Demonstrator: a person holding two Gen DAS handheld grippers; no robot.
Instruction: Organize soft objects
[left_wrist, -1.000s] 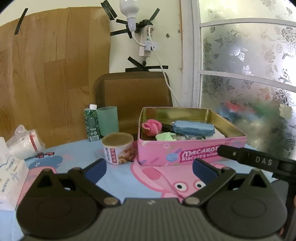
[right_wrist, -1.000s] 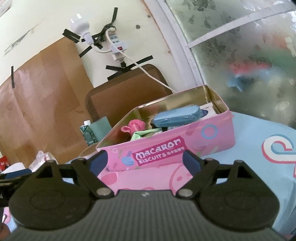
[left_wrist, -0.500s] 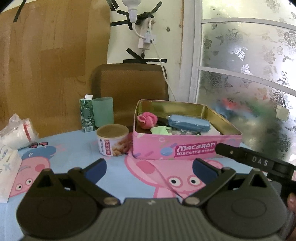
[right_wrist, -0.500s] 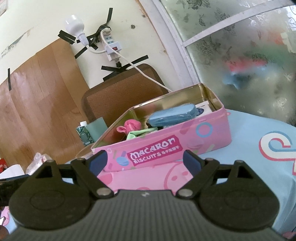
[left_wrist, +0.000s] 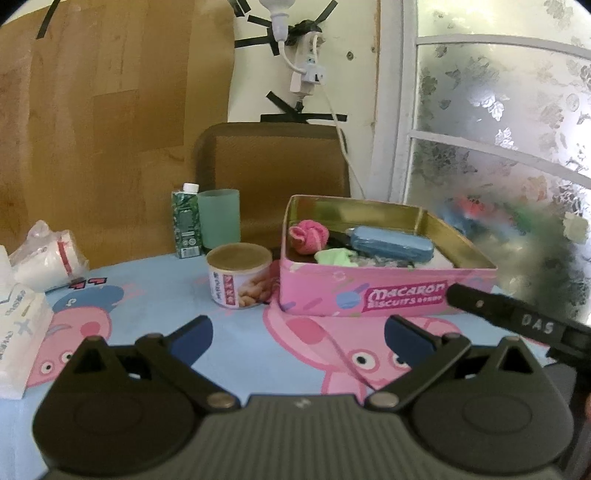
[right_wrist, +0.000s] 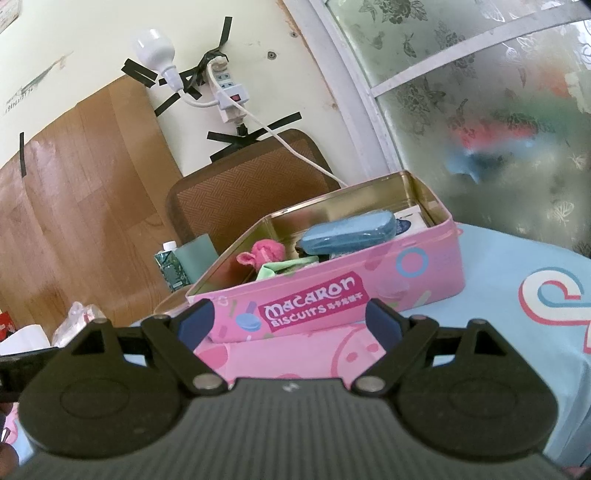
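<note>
A pink macaron tin (left_wrist: 384, 291) stands open on the table, and it also shows in the right wrist view (right_wrist: 332, 291). Inside lie a pink rolled cloth (left_wrist: 309, 236) (right_wrist: 263, 253), a light green cloth (left_wrist: 334, 256) (right_wrist: 284, 267) and a blue soft case (left_wrist: 389, 243) (right_wrist: 347, 234). My left gripper (left_wrist: 297, 338) is open and empty, well in front of the tin. My right gripper (right_wrist: 289, 322) is open and empty, close in front of the tin. Part of the right gripper shows as a black bar (left_wrist: 517, 319) in the left wrist view.
A round snack can (left_wrist: 239, 275) stands left of the tin. A green carton (left_wrist: 186, 221) and a green cup (left_wrist: 218, 218) stand behind it. White packets (left_wrist: 22, 321) and a plastic bag (left_wrist: 48, 254) lie at the left. A brown chair back (left_wrist: 273, 166) is behind the table.
Both grippers have drawn back a little from the tin and stay open. The tin and its contents have not moved.
</note>
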